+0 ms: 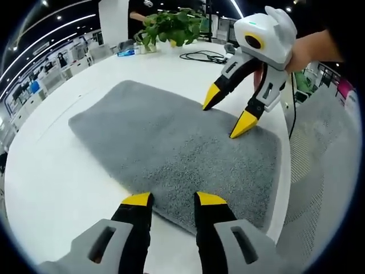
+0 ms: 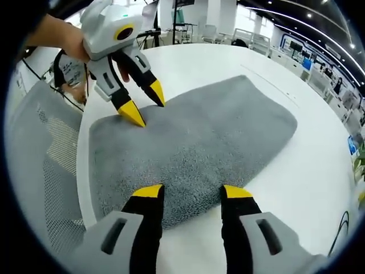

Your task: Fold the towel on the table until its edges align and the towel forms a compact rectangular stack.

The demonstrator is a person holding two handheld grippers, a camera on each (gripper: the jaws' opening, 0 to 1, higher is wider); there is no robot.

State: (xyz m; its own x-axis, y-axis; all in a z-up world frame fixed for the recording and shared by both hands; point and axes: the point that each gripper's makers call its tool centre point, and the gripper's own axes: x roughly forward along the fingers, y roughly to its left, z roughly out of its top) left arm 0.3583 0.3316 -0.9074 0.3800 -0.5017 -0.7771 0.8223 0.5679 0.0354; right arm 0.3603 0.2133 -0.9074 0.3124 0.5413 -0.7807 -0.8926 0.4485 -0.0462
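The grey towel (image 1: 177,148) lies flat on the white surface (image 1: 51,182), apparently unfolded. The left gripper (image 1: 174,200) and right gripper (image 2: 193,191) sit at opposite towel edges, jaws apart, likely poised to pinch corners.

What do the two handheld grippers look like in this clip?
Both match. The left gripper and right gripper each have a grey body and a claw of black fingers with yellow tips. Seen from opposite, each has a glossy white housing with a yellow-ringed lens and a small green light.
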